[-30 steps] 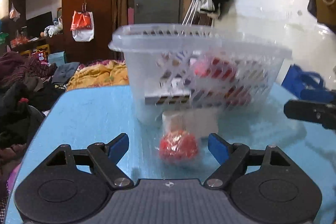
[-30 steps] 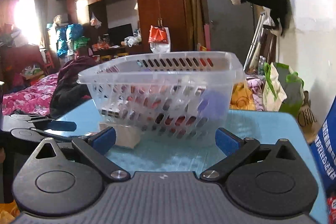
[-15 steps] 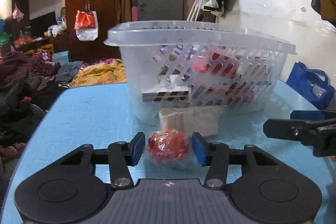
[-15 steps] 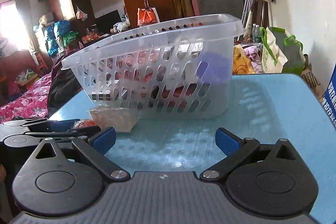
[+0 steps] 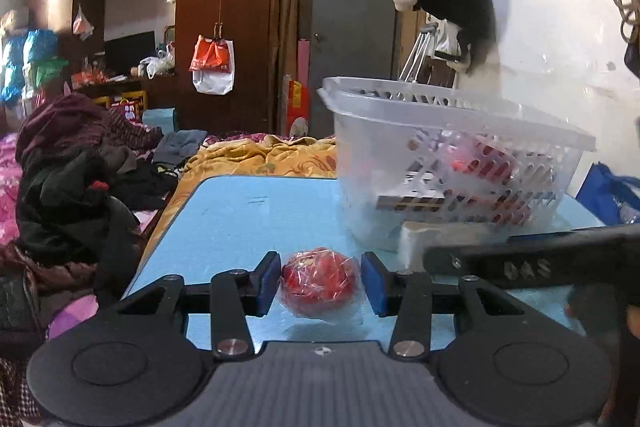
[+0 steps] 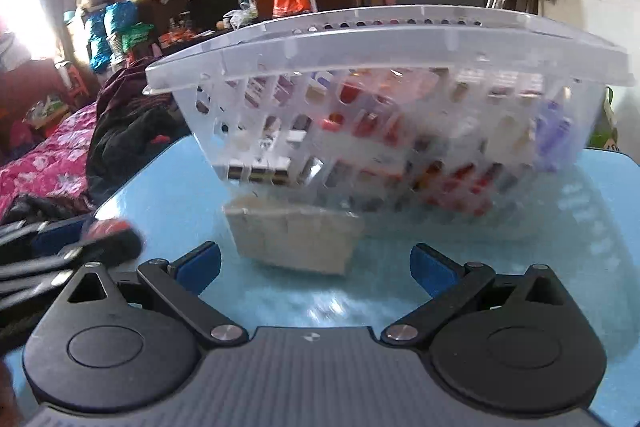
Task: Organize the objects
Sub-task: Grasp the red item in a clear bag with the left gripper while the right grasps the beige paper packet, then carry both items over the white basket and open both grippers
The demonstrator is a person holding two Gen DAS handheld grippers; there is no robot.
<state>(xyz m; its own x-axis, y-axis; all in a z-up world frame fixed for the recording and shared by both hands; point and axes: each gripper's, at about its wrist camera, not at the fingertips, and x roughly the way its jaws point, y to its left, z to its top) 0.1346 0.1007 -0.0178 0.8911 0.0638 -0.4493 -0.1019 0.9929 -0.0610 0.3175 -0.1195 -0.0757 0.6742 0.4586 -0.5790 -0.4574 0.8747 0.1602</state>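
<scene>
Left gripper has its jaws closed on a red ball in crinkly clear wrap — both blue pads are pressed against the wrap, with the ball sitting just above the blue table. Right gripper is wide open with nothing between its jaws, pointed at a pale wrapped block that sits right against the front of the clear slotted basket — the basket already holds red packets and boxes.

Blue table: slotted basket (filled), pale packet against it.
</scene>
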